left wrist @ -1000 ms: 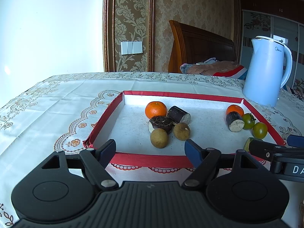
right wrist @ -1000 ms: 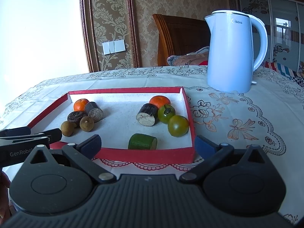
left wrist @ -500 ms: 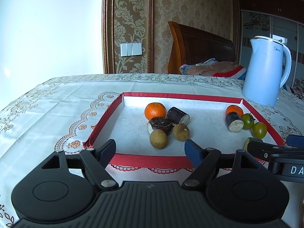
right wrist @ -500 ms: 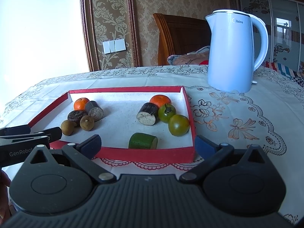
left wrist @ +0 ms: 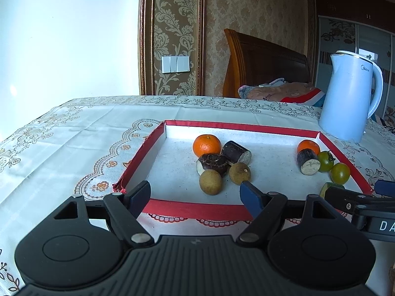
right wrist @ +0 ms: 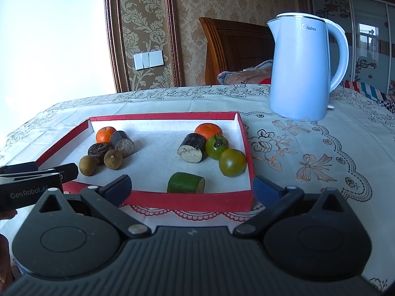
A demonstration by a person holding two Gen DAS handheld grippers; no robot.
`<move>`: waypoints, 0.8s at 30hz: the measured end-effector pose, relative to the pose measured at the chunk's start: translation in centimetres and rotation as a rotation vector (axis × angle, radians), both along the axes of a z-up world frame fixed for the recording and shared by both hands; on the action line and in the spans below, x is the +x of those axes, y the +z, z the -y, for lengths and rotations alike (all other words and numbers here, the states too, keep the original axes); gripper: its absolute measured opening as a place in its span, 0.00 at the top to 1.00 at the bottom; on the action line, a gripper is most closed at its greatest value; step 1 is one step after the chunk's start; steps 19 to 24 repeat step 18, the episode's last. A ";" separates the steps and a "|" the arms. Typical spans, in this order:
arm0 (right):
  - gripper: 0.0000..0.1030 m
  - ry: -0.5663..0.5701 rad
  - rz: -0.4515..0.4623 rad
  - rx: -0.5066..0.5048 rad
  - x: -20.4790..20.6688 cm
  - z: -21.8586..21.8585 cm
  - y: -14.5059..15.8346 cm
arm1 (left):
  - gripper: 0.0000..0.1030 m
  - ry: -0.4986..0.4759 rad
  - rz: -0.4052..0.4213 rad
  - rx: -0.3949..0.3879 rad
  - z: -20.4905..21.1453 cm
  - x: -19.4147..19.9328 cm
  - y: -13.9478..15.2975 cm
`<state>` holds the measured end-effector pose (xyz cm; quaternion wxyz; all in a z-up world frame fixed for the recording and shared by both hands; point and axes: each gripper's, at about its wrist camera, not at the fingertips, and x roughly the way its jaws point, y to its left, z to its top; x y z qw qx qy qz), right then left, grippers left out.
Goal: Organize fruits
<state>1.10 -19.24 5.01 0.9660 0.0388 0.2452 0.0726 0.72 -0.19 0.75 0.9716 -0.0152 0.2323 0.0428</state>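
A red-rimmed tray (left wrist: 197, 209) (right wrist: 187, 200) lies on the table. At its left are an orange (left wrist: 207, 145) (right wrist: 105, 134), a dark cut cylinder (left wrist: 236, 152) (right wrist: 122, 143), a dark round piece (left wrist: 212, 163) and two brown longans (left wrist: 210, 181) (left wrist: 239, 173). At its right are a second orange (right wrist: 208, 130), a dark cylinder (right wrist: 192, 148), two green tomatoes (right wrist: 216, 143) (right wrist: 232, 162) and a green cut piece (right wrist: 186, 183). My left gripper (left wrist: 196, 194) is open and empty at the tray's near left edge. My right gripper (right wrist: 192, 187) is open and empty at the near right edge.
A pale blue electric kettle (right wrist: 303, 66) (left wrist: 350, 96) stands behind the tray's right corner. A lace-patterned tablecloth (left wrist: 74, 148) covers the table. A wooden headboard (left wrist: 264, 64) and bedding are behind the table.
Both grippers have drifted back and slightly up, so the tray sits a little lower in view. The fruits have not moved. Both grippers stay open.
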 end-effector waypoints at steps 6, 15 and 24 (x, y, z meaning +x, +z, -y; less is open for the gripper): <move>0.00 0.000 0.001 -0.001 0.0 0.0 0.0 | 0.23 -0.015 0.004 0.047 0.5 0.0 0.0; 0.00 0.000 0.005 -0.001 -0.1 0.0 0.1 | 0.23 -0.027 0.051 0.050 0.4 -0.6 0.3; 0.00 0.004 0.009 -0.006 -0.3 0.1 0.2 | 0.23 -0.020 0.064 0.062 0.2 -1.1 0.4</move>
